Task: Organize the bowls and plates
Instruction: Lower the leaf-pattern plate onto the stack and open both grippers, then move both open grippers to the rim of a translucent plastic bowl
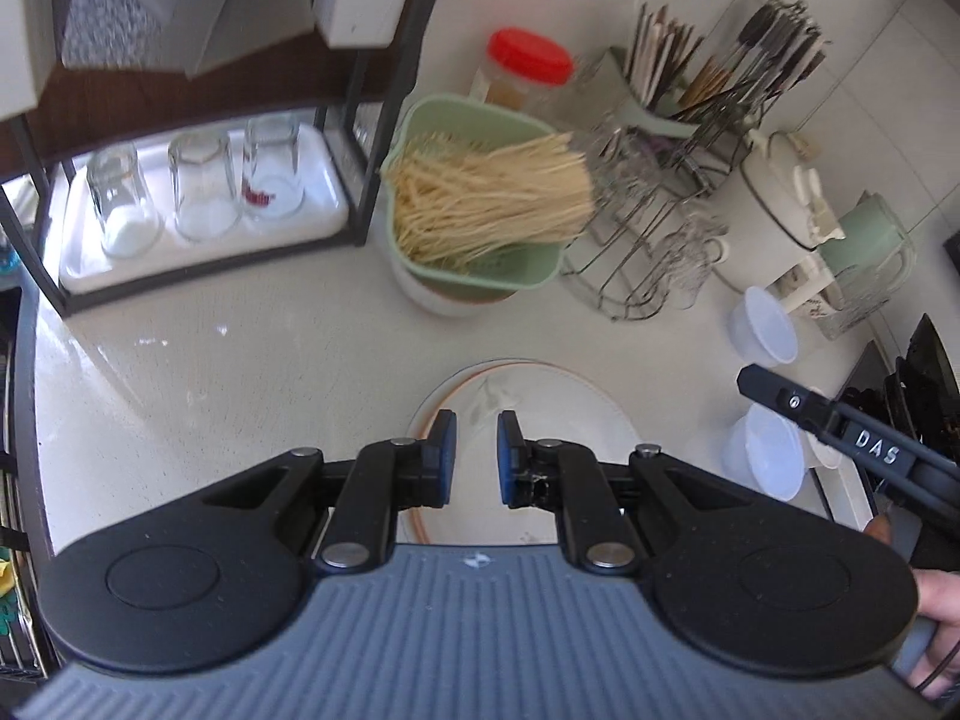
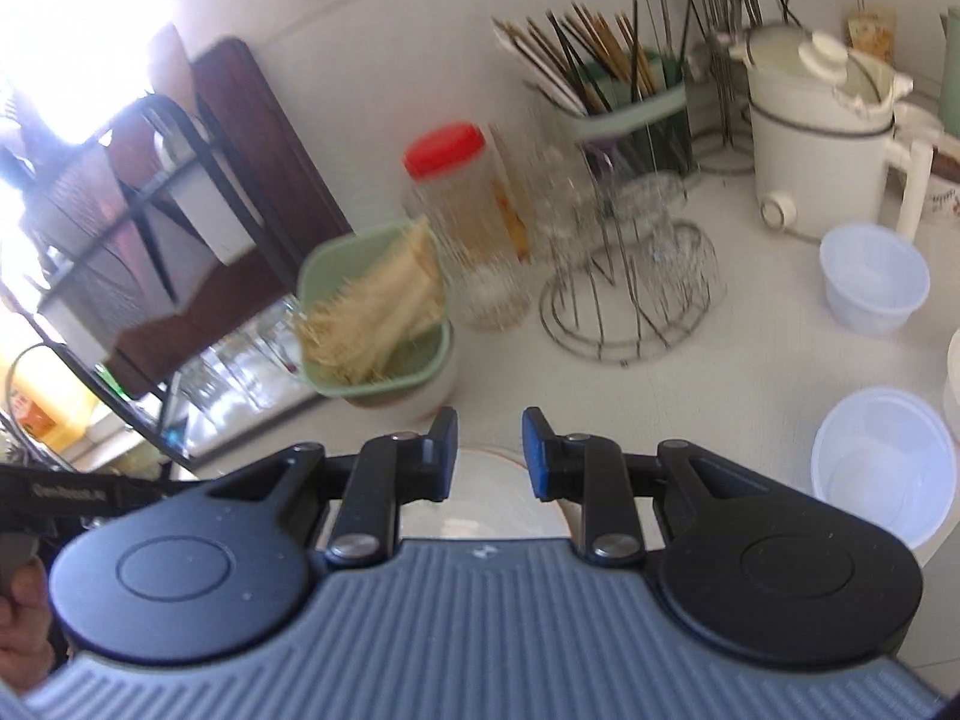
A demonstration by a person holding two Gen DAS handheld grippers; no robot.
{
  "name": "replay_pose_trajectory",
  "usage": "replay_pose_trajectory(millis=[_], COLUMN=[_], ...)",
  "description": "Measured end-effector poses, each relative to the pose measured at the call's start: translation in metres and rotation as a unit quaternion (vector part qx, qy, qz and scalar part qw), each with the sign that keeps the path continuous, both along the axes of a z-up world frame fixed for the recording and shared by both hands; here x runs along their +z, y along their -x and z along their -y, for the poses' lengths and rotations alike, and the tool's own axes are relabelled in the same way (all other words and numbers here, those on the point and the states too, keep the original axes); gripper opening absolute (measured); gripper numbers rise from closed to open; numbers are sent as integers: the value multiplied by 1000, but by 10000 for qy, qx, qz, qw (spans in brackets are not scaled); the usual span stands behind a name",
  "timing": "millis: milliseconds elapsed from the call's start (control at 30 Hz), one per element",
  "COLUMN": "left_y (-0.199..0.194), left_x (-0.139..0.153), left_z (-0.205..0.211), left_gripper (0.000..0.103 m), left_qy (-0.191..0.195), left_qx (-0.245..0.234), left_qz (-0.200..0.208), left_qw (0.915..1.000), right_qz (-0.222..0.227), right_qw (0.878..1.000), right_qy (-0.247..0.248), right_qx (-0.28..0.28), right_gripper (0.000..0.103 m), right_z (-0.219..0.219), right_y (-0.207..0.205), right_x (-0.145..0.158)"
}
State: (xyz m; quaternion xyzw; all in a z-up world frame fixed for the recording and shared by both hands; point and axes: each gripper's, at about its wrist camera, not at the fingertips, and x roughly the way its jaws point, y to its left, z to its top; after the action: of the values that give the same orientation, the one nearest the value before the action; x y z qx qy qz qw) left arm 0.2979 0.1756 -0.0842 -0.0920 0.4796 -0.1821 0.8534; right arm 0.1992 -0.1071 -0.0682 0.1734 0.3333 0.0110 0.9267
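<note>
The plates (image 1: 528, 420) lie flat on the pale desk (image 1: 210, 372), one on top of another: an orange-edged rim peeks out from under the white top plate, so this reads as a stack already gathered in one spot. Being round and lying face up, the stack has no long axis to speak of; its open face points straight up.

The left tongs (image 1: 477, 459) hang above the stack with their blue pads a narrow gap apart and nothing between them. The right tongs (image 2: 489, 453) are likewise slightly parted and empty, over the far edge of the same stack in the right wrist view. Neither touches a plate, as far as I can tell.

Two clear plastic bowls (image 2: 882, 462) sit upright and apart from each other on the desk to the right of the plates, mouths up, the nearer one just beside the stack. They are probably the next things to gather, perhaps nested one inside the other.

Behind the plates stands a green bin of chopsticks (image 1: 480, 204), their length running across the left wrist view, beside a red-lidded jar (image 1: 528, 69) and a wire rack (image 1: 648, 240).
</note>
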Motion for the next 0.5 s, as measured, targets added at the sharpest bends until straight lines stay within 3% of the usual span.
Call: replay_pose_trajectory(millis=[267, 500], left_y=[41, 79], left_x=[26, 30], left_z=[0, -7], left_gripper=[15, 15], left_qy=[74, 20], left_qx=[11, -33], left_qz=[416, 611], left_qw=[9991, 9981], right_qz=[485, 517], right_qw=[9985, 9978], right_qy=[199, 318], right_qx=[157, 259], right_gripper=[27, 27], right_z=[-12, -29], right_y=[29, 58], right_x=[38, 49])
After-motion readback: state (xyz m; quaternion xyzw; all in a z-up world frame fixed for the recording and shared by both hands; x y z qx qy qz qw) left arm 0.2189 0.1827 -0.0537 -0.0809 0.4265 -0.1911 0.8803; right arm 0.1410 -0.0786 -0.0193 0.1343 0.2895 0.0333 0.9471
